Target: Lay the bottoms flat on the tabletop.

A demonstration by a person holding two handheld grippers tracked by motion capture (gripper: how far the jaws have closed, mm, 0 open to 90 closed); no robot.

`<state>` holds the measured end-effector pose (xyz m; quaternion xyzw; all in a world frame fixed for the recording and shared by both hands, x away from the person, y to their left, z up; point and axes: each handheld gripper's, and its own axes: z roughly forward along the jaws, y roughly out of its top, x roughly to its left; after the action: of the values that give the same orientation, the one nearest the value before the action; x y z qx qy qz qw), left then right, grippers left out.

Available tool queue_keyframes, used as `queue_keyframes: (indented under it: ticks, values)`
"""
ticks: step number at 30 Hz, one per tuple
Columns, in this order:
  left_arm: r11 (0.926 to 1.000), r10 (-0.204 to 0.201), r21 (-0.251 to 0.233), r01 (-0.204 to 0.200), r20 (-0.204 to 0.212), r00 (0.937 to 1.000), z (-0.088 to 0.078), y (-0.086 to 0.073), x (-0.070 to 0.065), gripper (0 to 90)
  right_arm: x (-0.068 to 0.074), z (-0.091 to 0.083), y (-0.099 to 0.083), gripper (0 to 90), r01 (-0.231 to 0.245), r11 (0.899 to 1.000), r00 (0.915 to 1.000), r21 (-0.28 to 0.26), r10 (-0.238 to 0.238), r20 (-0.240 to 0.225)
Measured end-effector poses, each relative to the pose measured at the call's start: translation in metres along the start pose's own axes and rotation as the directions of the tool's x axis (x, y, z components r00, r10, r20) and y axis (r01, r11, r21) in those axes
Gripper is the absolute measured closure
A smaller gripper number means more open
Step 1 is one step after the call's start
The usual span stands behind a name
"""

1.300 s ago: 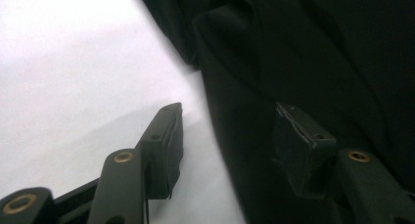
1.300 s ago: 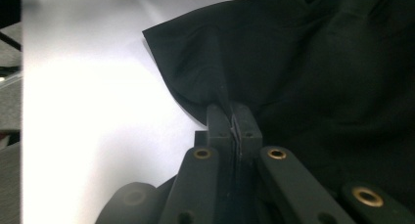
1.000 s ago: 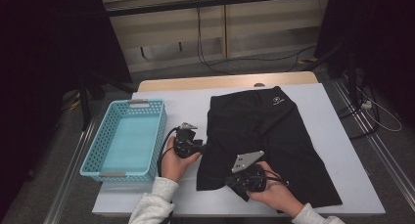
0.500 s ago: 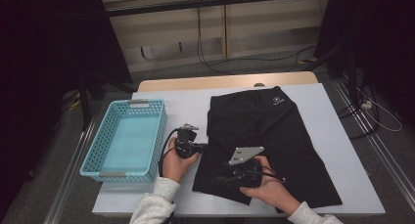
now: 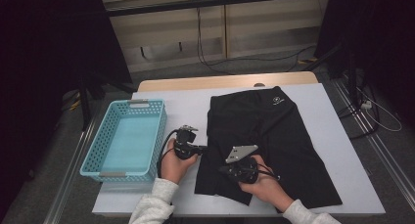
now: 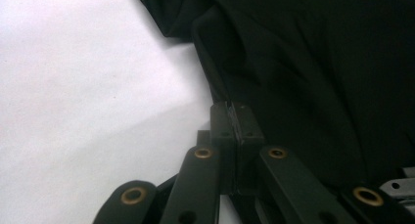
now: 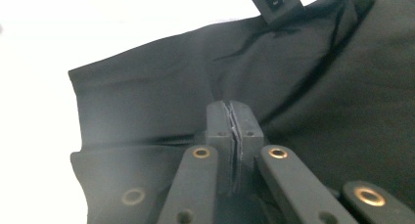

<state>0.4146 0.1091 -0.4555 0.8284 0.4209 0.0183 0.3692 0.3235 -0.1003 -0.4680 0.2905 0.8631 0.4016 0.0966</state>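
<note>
The black shorts [image 5: 266,145] serve as landmark; they lie flat on the white table top [image 5: 342,136], waistband toward the far edge.

Left of the shorts: a light-blue basket [image 5: 126,138] stands on the table, apart from the cloth. Between basket and shorts, the left gripper [image 5: 201,148] meets the shorts' left edge; in the left gripper view its jaws are pressed together at the hem [image 6: 215,87], though whether cloth is caught between the pads cannot be told.

On the shorts, near their lower-left corner: the right gripper [image 5: 222,169] points toward that same edge, jaws together; in the right gripper view a thin sliver, possibly fabric [image 7: 293,97], sits between the pads.

Judgement: a fold is probably being started. Both grips should hold one layer securely, lift together, and keep the edge taut to avoid creasing.

Beyond the shorts: a wooden table strip [image 5: 225,82], grey floor and trailing cables [image 5: 235,62]; the surroundings are dark.
</note>
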Motion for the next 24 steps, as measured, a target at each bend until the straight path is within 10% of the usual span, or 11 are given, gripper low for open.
queue_keyframes:
  ticks: [5,12,24]
  values:
    - [0.9985,-0.013,-0.054,0.013,-0.002,0.9999,-0.001,0.002,0.003,67.6,0.005,-0.005,-0.002,89.4,0.003,1.0,0.9979,0.01,-0.002,-0.064]
    - [0.9984,-0.027,-0.05,0.027,0.008,0.9996,0.004,0.002,0.003,65.3,0.017,-0.007,-0.004,89.5,0.042,0.999,0.9921,0.026,-0.039,-0.12]
    - [1.0,0.0,-0.009,0.001,0.03,0.9996,0.009,0.002,-0.005,89.3,0.015,-0.009,-0.006,89.5,0.038,0.999,0.9921,0.018,-0.035,-0.12]
